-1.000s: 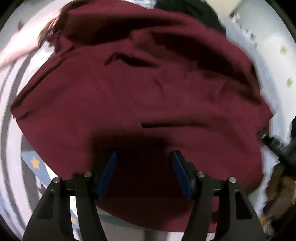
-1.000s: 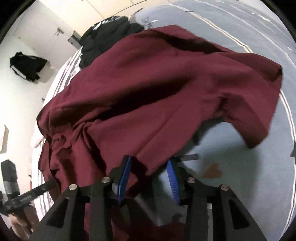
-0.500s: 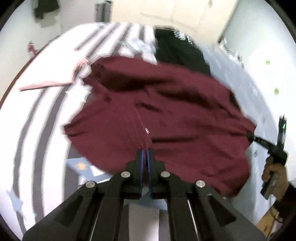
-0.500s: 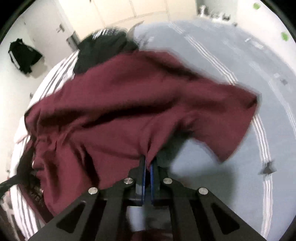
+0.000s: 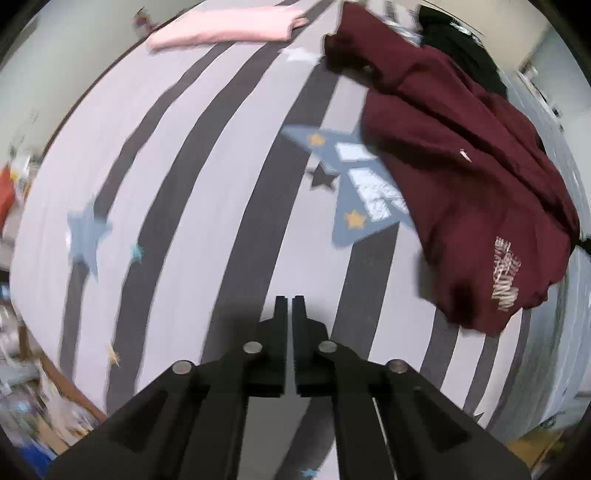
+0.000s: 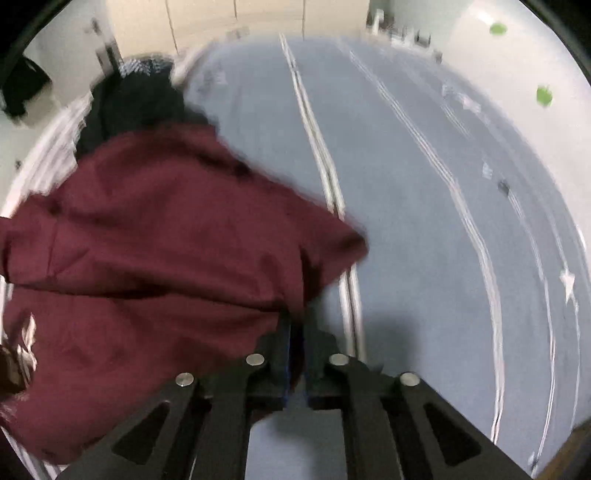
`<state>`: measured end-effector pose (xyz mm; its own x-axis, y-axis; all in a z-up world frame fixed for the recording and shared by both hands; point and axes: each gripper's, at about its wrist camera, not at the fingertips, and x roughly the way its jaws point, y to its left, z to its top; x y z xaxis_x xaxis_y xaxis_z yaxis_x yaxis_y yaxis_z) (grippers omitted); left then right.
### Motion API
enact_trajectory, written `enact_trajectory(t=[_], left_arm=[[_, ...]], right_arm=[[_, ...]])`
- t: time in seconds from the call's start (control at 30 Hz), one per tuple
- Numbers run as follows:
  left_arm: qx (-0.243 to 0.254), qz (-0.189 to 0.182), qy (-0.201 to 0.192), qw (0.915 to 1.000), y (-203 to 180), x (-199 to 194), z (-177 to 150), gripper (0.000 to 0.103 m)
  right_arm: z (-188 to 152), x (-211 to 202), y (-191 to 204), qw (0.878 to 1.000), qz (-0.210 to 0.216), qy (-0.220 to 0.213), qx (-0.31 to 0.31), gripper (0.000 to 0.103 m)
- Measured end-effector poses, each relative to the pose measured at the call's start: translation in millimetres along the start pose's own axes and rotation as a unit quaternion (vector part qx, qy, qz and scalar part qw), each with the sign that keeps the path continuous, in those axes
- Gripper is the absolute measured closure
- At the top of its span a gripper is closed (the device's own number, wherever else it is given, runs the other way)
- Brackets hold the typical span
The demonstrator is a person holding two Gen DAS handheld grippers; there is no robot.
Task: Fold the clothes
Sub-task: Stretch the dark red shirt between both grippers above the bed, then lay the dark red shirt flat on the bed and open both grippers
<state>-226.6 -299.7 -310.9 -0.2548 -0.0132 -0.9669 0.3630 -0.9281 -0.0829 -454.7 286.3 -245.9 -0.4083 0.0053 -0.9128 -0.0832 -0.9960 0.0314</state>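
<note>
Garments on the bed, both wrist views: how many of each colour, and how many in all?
Maroon: 1, the sweatshirt
Pink: 1, a folded top
Black: 1, a dark heap behind the sweatshirt; it may hold more than one piece, too blurred to tell
Total: 3

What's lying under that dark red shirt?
The maroon shirt lies on a striped bedsheet, partly covering its blue printed patch. A black garment sits behind. Anything else beneath is hidden.
</note>
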Motion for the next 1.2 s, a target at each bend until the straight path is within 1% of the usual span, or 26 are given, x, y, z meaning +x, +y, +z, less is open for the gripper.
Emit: enact_trajectory(t=[0.03,0.07,0.1,0.17,0.23,0.27,0.33,0.37,0.4,0.47,0.53,0.57,0.6,0.67,0.73,0.77,0.8,0.83,0.87,0.9,0.93,1.0,1.07,1.13,1.2], left_arm=[[-0.01,-0.009,-0.007,0.9999,-2,-3,-2,0.078],[-0.016,-0.021,-0.018,0.9995,-8,-9,-2,0.066],[-0.016,-0.032,-0.028,0.999,-15,-13,-1,0.057],[0.001,-0.05,-0.042,0.9978,-42,-18,5,0.054],[0.024,-0.067,-0.051,0.9961,-74,-16,18,0.053],[0.036,-0.076,-0.056,0.9949,-92,-13,25,0.053],[0.073,-0.09,-0.059,0.9915,-128,-5,38,0.052],[0.095,-0.09,-0.055,0.9898,-145,3,42,0.051],[0.119,-0.086,-0.049,0.988,-161,14,44,0.051],[0.165,-0.078,-0.035,0.9825,-194,35,49,0.051],[0.205,-0.045,-0.019,0.9776,-215,58,50,0.051],[0.216,-0.041,-0.018,0.9753,-217,65,51,0.057],[0.225,-0.042,-0.02,0.9732,-218,71,53,0.073],[0.233,-0.036,-0.024,0.9716,-211,73,58,0.098],[0.224,-0.042,-0.042,0.9728,-196,60,64,0.098],[0.22,-0.047,-0.056,0.9728,-187,48,66,0.098],[0.216,-0.046,-0.073,0.9726,-174,33,69,0.099],[0.21,-0.044,-0.085,0.9729,-162,20,71,0.099],[0.195,-0.04,-0.096,0.9752,-143,6,72,0.099],[0.175,-0.035,-0.109,0.9779,-121,-10,74,0.099],[0.159,-0.03,-0.114,0.9802,-102,-18,74,0.099],[0.113,-0.029,-0.113,0.9866,-59,-33,68,0.099],[0.078,-0.039,-0.098,0.9913,-26,-42,55,0.099],[0.052,-0.058,-0.079,0.9939,-3,-49,32,0.099],[0.05,-0.075,-0.068,0.9936,4,-56,10,0.099]], right_arm=[[-8,-2,3,1.0,0.013,0.003,0.002,0.086],[-15,-5,5,1.0,0.026,0.005,0.003,0.071],[-23,-7,8,0.999,0.039,0.008,0.005,0.056],[-49,-22,15,0.998,0.066,-0.005,0.007,0.044],[-76,-27,19,0.995,0.095,0.004,0.01,0.044],[-89,-26,24,0.994,0.107,0.017,0.013,0.044],[-110,-18,38,0.992,0.122,0.036,0.018,0.044],[-121,-14,44,0.991,0.128,0.045,0.02,0.044],[-131,-9,51,0.989,0.135,0.054,0.022,0.044],[-146,-6,65,0.986,0.155,0.055,0.027,0.044],[-159,-3,81,0.984,0.171,0.053,0.026,0.044],[-163,1,91,0.983,0.172,0.051,0.021,0.044],[-167,4,100,0.984,0.169,0.053,0.016,0.044],[-173,11,117,0.985,0.164,0.06,0.008,0.044],[-177,16,129,0.987,0.152,0.058,0.003,0.047],[-177,17,133,0.987,0.152,0.05,0.003,0.059],[-175,19,137,0.987,0.156,0.048,0.007,0.076],[-173,20,138,0.986,0.159,0.046,0.011,0.08],[-170,19,139,0.986,0.16,0.042,0.015,0.082],[-168,19,139,0.986,0.161,0.039,0.02,0.092],[-165,18,140,0.986,0.162,0.035,0.024,0.094],[-162,16,141,0.986,0.163,0.034,0.031,0.096],[-162,7,132,0.985,0.167,0.031,0.043,0.097],[-163,-8,120,0.986,0.16,0.022,0.05,0.098],[-165,-28,100,0.988,0.146,0.009,0.059,0.098]])
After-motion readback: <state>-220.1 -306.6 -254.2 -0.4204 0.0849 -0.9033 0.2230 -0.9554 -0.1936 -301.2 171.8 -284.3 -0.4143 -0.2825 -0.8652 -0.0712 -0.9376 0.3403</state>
